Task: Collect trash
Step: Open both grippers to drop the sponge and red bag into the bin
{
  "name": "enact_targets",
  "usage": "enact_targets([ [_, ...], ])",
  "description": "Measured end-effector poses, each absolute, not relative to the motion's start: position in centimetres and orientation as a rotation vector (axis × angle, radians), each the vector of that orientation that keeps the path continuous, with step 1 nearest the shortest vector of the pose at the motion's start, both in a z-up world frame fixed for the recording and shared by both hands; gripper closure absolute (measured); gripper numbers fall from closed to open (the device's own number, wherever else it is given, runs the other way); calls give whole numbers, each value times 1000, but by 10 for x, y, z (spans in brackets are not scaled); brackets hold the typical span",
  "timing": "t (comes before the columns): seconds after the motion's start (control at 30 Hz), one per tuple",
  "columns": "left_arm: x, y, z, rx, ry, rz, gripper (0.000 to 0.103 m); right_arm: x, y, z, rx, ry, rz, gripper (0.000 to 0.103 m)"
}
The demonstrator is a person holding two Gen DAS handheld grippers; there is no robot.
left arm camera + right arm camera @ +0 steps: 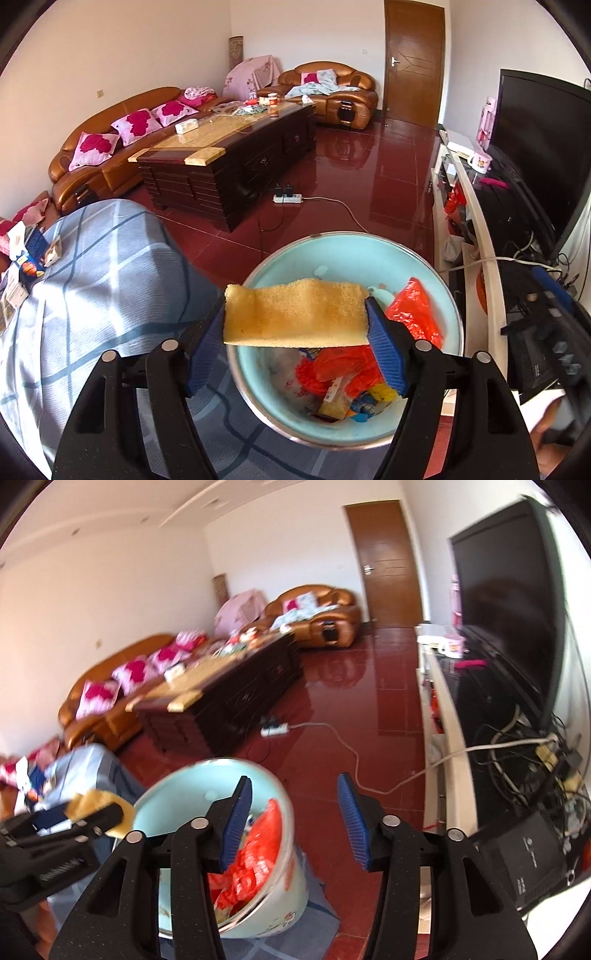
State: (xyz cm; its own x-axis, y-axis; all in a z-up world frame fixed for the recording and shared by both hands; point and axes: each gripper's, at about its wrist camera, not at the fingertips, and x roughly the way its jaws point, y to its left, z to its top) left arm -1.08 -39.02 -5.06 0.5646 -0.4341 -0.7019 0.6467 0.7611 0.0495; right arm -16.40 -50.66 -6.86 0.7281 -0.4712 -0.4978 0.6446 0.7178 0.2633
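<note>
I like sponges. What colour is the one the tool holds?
Yellow sponge, clearest in the left wrist view.

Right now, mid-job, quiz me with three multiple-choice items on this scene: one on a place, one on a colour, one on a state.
1. Where is the sponge?
A. On the coffee table
B. Between the left tongs, over the bin
C. On the floor by the power strip

2. What colour is the bin's inside?
A. Light blue
B. Black
C. Brown

3. How do the right tongs stand?
A. Shut on a red bag
B. Shut on the sponge
C. Open, with nothing between them

Answers:
1 B: the yellow sponge spans the blue pads above the bin's mouth.
2 A: its inner wall shows pale blue around the red bags.
3 C: only floor and bin show in the gap.
</note>
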Motion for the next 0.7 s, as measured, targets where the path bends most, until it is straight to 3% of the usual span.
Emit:
enact_targets([
  [0.07, -12, -397, -53, 336, 726, -654, 23, -172, -509, -66, 464, 389, -653, 46],
  [0.13, -13, -400, -56, 343, 723, -644, 12, -177, -507, -63, 469, 374, -659, 39],
  [0.23, -7, -402, -59, 323, 756, -647, 5, -181, -505, -62, 473, 364, -659, 36],
  [0.47, -2, -406, -69, 345, 837, -652, 6, -185, -501, -63, 504, 361, -661, 34],
  [0.7, -9, -378, -67, 345, 836, -607, 6, -183, -493, -64, 505, 408, -655, 20],
])
